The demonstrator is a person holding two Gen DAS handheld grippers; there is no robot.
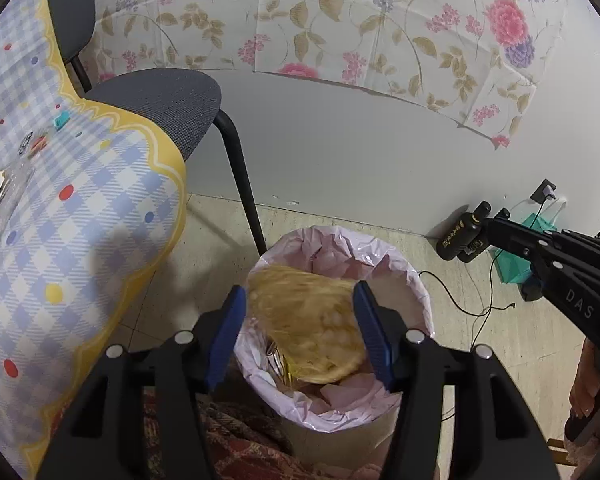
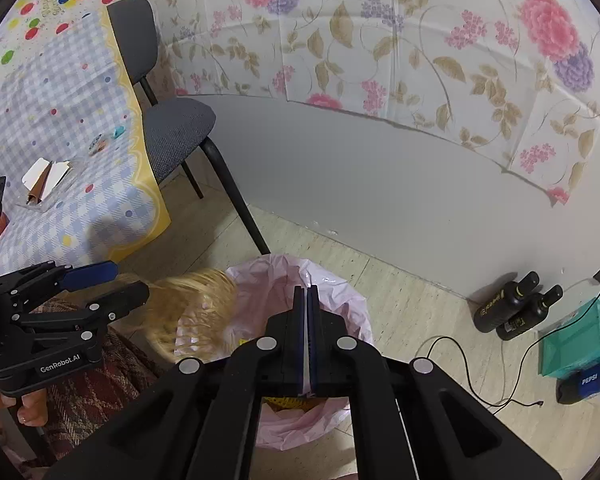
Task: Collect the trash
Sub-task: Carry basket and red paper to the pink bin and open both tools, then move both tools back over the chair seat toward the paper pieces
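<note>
A bin lined with a pink bag (image 1: pixel 416 280) (image 2: pixel 340 280) stands on the floor under both grippers. My left gripper (image 1: pixel 300 292) (image 2: pixel 128 280) is open above its mouth. A yellow straw-like piece of trash (image 1: pixel 308 320) (image 2: pixel 196 308) is motion-blurred between and below the blue pads, and I see no pad pressing on it. My right gripper (image 2: pixel 306 290) (image 1: pixel 496 224) is shut over the bin's far side, and only a thin pale sliver shows between its pads. More yellow wrapping lies inside the bin. On the table lie a white and brown paper scrap (image 2: pixel 44 178) and a clear plastic piece (image 1: pixel 12 188).
The table with a blue checked cloth (image 1: pixel 80 220) is at the left, with a grey chair (image 1: pixel 160 104) behind it. Two black bottles (image 2: pixel 508 304), a teal bag (image 2: pixel 572 340), a Pepsi bottle (image 2: pixel 588 380) and a black cable (image 2: pixel 460 360) lie by the wall at the right.
</note>
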